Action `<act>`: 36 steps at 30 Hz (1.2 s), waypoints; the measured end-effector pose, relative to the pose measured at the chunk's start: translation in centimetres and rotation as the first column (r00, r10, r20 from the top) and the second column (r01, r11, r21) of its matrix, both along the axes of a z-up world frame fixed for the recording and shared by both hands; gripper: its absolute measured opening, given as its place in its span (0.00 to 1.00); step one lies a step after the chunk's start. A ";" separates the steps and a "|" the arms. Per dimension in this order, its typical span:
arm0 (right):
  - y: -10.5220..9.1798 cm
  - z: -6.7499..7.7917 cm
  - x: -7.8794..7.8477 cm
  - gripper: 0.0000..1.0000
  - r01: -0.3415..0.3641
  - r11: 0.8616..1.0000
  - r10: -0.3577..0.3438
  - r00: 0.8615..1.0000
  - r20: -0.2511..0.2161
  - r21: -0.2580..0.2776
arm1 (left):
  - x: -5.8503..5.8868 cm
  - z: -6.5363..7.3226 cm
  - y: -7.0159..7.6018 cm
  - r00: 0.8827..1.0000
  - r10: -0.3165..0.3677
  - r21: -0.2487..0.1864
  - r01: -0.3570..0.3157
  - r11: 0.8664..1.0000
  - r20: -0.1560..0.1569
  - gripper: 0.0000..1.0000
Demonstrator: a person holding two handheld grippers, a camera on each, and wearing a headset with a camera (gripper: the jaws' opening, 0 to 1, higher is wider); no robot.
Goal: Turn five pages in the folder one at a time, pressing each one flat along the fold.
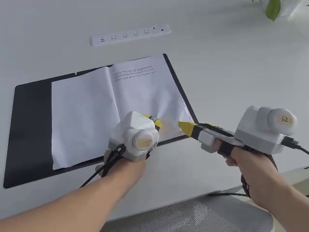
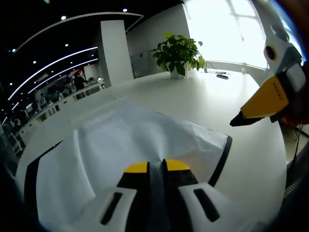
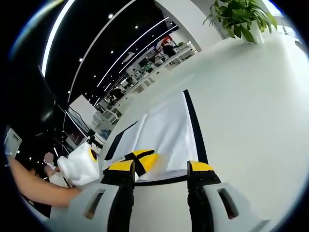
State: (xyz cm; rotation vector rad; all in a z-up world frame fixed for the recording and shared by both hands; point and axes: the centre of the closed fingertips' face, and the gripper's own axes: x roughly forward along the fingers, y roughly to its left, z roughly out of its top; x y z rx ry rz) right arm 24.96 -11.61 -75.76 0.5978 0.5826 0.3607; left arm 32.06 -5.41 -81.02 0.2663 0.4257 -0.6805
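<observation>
The left hand-held gripper (image 1: 156,123) is closed on the near corner of the right-hand page (image 1: 145,94), which wrinkles ahead of its jaws, while the right hand-held gripper (image 1: 185,126) hovers open just to its right, by the near corner of the open folder (image 1: 29,130) on the worktop (image 1: 231,72).

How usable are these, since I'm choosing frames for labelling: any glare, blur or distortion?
Head view: even light, soft shadows, folder sharp, print on the page too small to read. Left gripper view: window blown out, fisheye bends the table edge, its own fingers soft up close. Right gripper view: strong fisheye curve, bright table against a dark ceiling.
</observation>
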 end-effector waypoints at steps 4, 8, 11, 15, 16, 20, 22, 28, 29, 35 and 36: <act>0.1 0.0 0.1 0.42 -0.005 1.000 0.005 1.000 0.001 -0.002 | 0.1 0.1 0.2 0.999 0.029 -0.032 -0.029 0.999 -0.025 0.07; 0.3 0.3 0.6 0.41 -0.015 1.000 0.015 1.000 0.014 -0.007 | 0.0 0.1 0.2 0.998 0.044 -0.049 -0.045 0.998 -0.037 0.07; 0.3 0.0 0.9 0.40 -0.022 1.000 0.022 1.000 0.009 -0.016 | -0.1 0.1 0.2 0.998 0.052 -0.056 -0.054 0.997 -0.044 0.07; 0.2 -0.5 1.2 0.38 -0.021 1.000 0.021 1.000 -0.001 -0.021 | -0.2 0.1 0.2 0.998 0.052 -0.058 -0.054 0.997 -0.047 0.07; 0.2 -0.7 1.2 0.38 -0.022 1.000 0.021 1.000 -0.005 -0.020 | -0.2 0.1 0.2 0.998 0.051 -0.058 -0.054 0.997 -0.046 0.07; 0.2 -1.4 1.2 0.37 -0.026 0.999 0.026 0.999 -0.028 -0.018 | -0.1 0.1 0.2 0.997 0.053 -0.061 -0.056 0.997 -0.047 0.07; 0.4 -1.5 1.2 0.37 -0.027 1.000 0.027 0.999 -0.033 -0.006 | -0.1 0.1 0.2 0.997 0.053 -0.063 -0.056 0.996 -0.047 0.07; 0.3 -1.7 1.1 0.31 -0.019 1.000 0.019 0.999 -0.046 0.011 | -0.1 0.1 0.2 0.997 0.054 -0.065 -0.057 0.996 -0.046 0.07; 0.3 -1.7 1.1 0.28 -0.016 1.000 0.016 0.999 -0.047 0.017 | -0.1 0.1 0.2 0.997 0.054 -0.065 -0.057 0.996 -0.046 0.07; -0.1 -1.7 1.3 0.14 0.004 1.000 -0.004 0.999 -0.041 0.014 | 0.0 0.0 0.1 0.997 0.054 -0.066 -0.057 0.996 -0.045 0.07; -0.2 -1.7 1.3 0.12 0.007 1.000 -0.007 0.999 -0.043 0.009 | 0.0 0.0 0.1 0.997 0.055 -0.067 -0.058 0.996 -0.046 0.07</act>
